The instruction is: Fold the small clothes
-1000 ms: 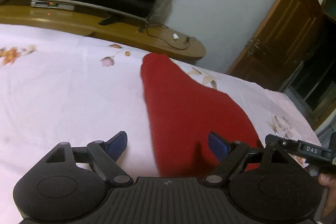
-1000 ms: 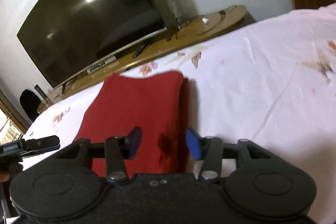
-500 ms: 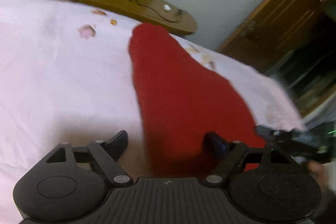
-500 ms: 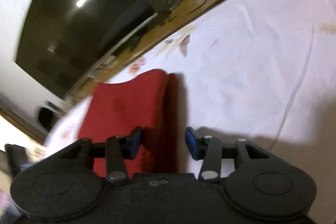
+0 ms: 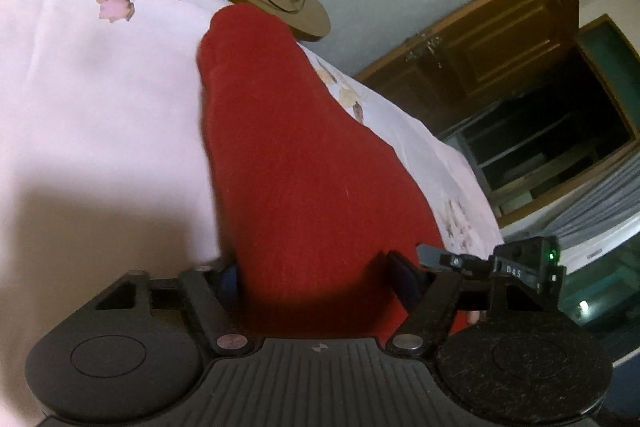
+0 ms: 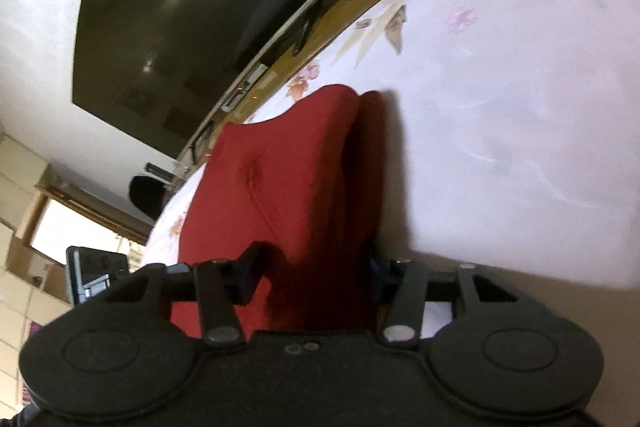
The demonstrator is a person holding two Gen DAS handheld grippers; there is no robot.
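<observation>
Both claws come down onto the near end of the red cloth on the bed

The left claw (image 5: 316, 277) has dropped lower than a moment ago and its jaws have just been closing, with the red cloth (image 5: 304, 163) between them; I cannot tell if the pads pinch it yet. The right claw (image 6: 314, 273) sits about half open at the cloth's other near corner, cloth between its fingers too, grip unclear. The cloth lies flat and long on the pink flowered bed sheet (image 5: 88, 95), pointing toward the TV (image 6: 192, 7). It looks like they are getting ready to lift this end and fold it over
</observation>
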